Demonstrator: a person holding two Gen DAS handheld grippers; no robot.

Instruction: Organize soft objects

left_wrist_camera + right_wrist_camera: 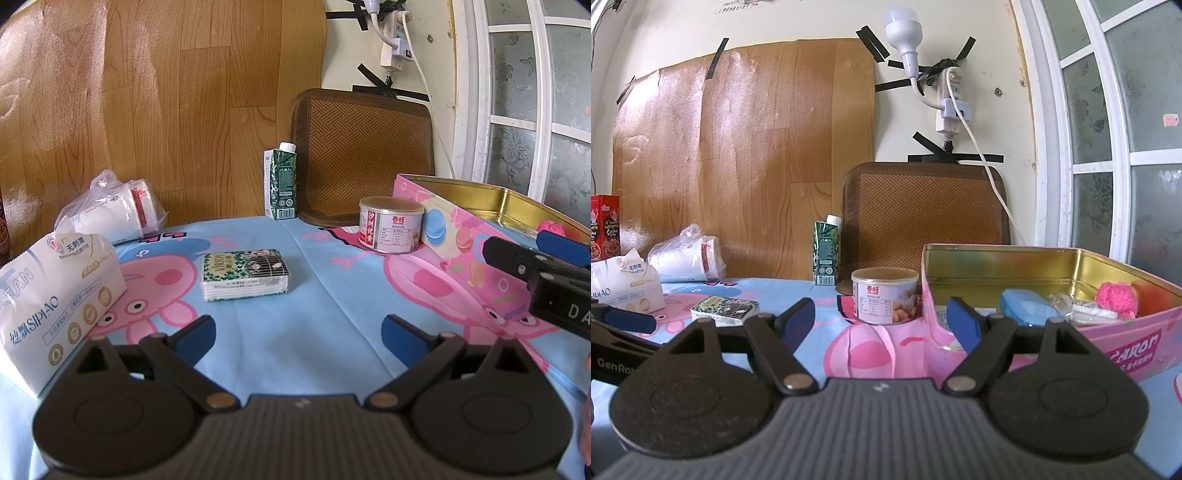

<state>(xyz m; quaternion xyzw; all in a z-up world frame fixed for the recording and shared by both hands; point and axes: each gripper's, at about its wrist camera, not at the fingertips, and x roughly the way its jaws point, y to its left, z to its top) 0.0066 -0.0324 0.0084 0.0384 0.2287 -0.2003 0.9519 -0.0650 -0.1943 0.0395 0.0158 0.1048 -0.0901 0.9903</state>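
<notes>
While you hold both tools low over the near edge of the table, the left gripper point(297, 338) has its blue-padded tongs spread wide apart with nothing between them, and the right gripper point(882, 323) stands just as wide and just as empty. The table is covered by a blue cartoon-pig cloth point(314, 325). Ahead of your left gripper, near the middle of the cloth, lies a small pack of pocket tissues point(245, 275), flat and alone. At the left edge stands a large white tissue bag point(55, 306), and behind it, toward the far left corner, a plastic-wrapped white roll point(114, 212) lies on its side. A green drink carton point(280, 182) stands upright at the far edge, beside a woven brown cushion point(365, 155) leaning on the wall. On the right side sits an open pink tin box point(1052, 332) with a gold lining; inside it you have a pink fluffy item point(1117, 297), a blue item point(1027, 308) and a clear wrapped packet point(1078, 308). A round can point(884, 295) stands just beside the tin's left wall.
</notes>
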